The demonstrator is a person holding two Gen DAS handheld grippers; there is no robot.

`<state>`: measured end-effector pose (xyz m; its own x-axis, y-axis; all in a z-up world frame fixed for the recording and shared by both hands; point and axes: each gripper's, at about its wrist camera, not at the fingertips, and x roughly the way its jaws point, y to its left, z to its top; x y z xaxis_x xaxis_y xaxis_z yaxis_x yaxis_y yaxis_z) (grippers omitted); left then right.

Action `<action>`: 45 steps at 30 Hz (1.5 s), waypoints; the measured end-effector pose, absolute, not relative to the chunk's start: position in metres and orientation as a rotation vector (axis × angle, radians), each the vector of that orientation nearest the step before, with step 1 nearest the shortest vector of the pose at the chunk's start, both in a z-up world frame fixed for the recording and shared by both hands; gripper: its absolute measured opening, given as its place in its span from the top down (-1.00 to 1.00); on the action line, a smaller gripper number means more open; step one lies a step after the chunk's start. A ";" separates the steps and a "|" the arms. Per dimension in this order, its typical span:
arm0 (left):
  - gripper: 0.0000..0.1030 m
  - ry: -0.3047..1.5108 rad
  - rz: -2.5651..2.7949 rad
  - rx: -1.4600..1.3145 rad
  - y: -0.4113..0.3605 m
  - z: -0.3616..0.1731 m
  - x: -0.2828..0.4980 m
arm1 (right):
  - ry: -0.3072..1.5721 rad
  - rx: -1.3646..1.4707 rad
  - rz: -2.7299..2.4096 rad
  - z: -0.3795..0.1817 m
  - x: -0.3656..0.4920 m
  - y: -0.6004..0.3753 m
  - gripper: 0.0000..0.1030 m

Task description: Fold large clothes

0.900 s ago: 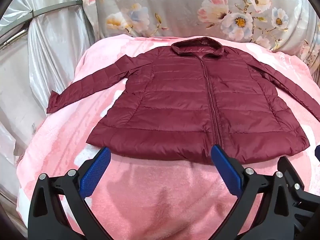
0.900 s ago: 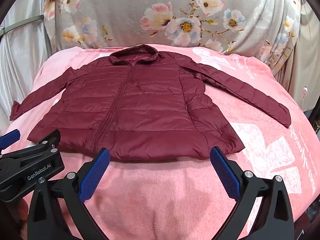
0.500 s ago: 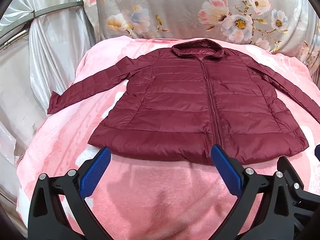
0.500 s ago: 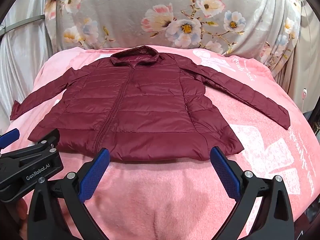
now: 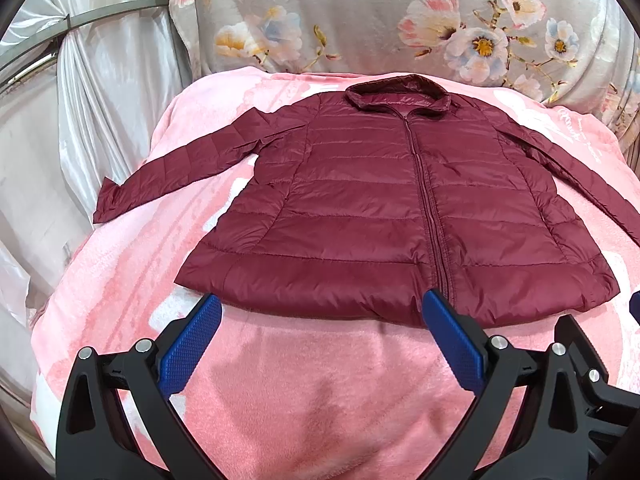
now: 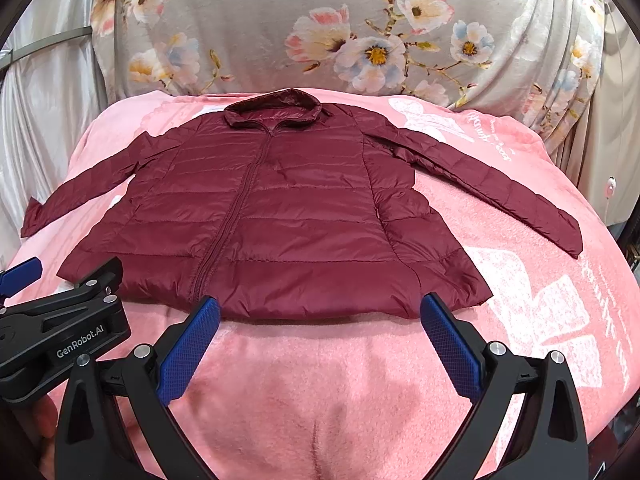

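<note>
I see the maroon puffer jacket (image 5: 400,216) lying flat and zipped on the pink blanket (image 5: 320,392), filling the middle of both frames. Its long axis runs bottom to top of the picture: hem toward me, collar (image 5: 396,94) pointing up at the floral cloth (image 5: 380,20) behind. Both sleeves spread sideways.

My left gripper (image 5: 322,332) hangs just short of the hem at the bottom of its frame, blue pads spread wide, nothing between them. My right gripper (image 6: 320,334) is likewise splayed and empty, also just short of the hem.

The left view shows the whole left-side sleeve (image 5: 176,176) to its cuff, while the other sleeve runs off the right edge. The right view shows that right-side sleeve (image 6: 492,184) complete, plus the left gripper's body at lower left.
</note>
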<state>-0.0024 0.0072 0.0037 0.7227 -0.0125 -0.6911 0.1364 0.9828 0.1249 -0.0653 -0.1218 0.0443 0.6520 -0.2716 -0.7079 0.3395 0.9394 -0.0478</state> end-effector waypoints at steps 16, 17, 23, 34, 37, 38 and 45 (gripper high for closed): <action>-0.90 0.764 -0.080 0.169 0.010 -0.003 -0.002 | 0.789 0.090 -0.348 0.045 -0.065 -0.119 -0.90; -0.90 0.763 -0.080 0.169 0.010 -0.004 -0.002 | 0.789 0.091 -0.348 0.045 -0.065 -0.119 -0.90; -0.90 0.765 -0.082 0.169 0.010 -0.003 -0.002 | 0.789 0.089 -0.348 0.045 -0.065 -0.119 -0.90; -0.90 0.765 -0.083 0.167 0.011 -0.003 -0.001 | 0.790 0.089 -0.347 0.046 -0.065 -0.118 -0.90; -0.90 0.765 -0.082 0.167 0.012 -0.004 -0.001 | 0.790 0.089 -0.347 0.046 -0.065 -0.118 -0.90; -0.90 0.765 -0.083 0.166 0.012 -0.004 -0.001 | 0.789 0.089 -0.347 0.048 -0.064 -0.116 -0.90; -0.90 0.765 -0.082 0.167 0.012 -0.003 -0.001 | 0.789 0.088 -0.347 0.047 -0.065 -0.118 -0.90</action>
<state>-0.0006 0.0118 -0.0033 0.7189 -0.0136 -0.6950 0.1348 0.9836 0.1201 -0.0648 -0.1176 0.0472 0.6510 -0.2726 -0.7085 0.3380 0.9398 -0.0510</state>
